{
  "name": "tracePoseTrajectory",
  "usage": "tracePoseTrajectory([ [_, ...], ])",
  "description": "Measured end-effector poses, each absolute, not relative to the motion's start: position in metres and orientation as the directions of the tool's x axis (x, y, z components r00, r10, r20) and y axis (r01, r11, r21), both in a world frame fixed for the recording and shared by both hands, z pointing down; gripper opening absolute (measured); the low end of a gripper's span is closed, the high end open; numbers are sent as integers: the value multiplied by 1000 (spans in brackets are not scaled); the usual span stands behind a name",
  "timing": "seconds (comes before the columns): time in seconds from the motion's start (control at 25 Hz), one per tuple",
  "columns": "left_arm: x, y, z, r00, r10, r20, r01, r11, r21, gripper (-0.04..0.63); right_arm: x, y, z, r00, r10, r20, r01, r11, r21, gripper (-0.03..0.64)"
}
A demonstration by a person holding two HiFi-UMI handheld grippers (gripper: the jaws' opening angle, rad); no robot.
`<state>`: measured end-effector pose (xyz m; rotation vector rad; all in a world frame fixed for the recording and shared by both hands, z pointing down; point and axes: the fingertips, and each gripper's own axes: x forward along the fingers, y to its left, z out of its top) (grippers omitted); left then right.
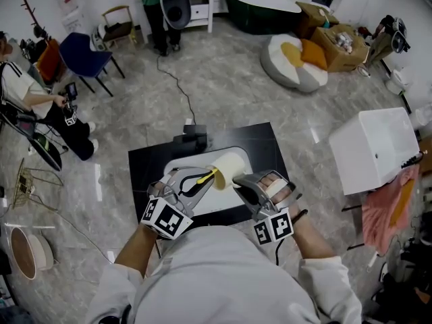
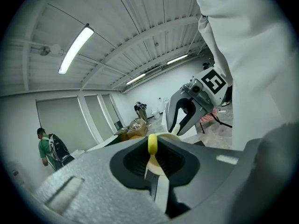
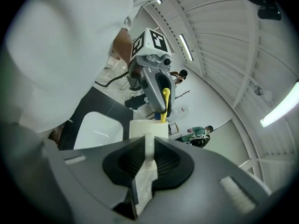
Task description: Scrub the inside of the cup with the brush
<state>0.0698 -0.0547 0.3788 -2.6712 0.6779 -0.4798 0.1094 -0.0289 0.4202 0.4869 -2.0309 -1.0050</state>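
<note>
Cream cup, at the centre of the head view above the black desk, lies tilted with its mouth facing left. The right tongs clench what looks like its handle to steady it. The left tongs grasp the yellow brush, aimed into that mouth for scrubbing.
</note>
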Motion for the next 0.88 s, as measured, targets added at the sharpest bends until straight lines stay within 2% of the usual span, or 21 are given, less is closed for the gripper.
tracePoseTrajectory([
  [0.36, 53, -57, 405, 802, -527, 282, -426, -835, -348, 37, 108, -27, 421, -606, -614, 506, 34, 616, 787, 41],
  [0.88, 60, -38, 456, 795, -466, 389, -386, -882, -269, 35, 119, -24, 429, -589, -613, 526, 39, 629, 776, 43],
])
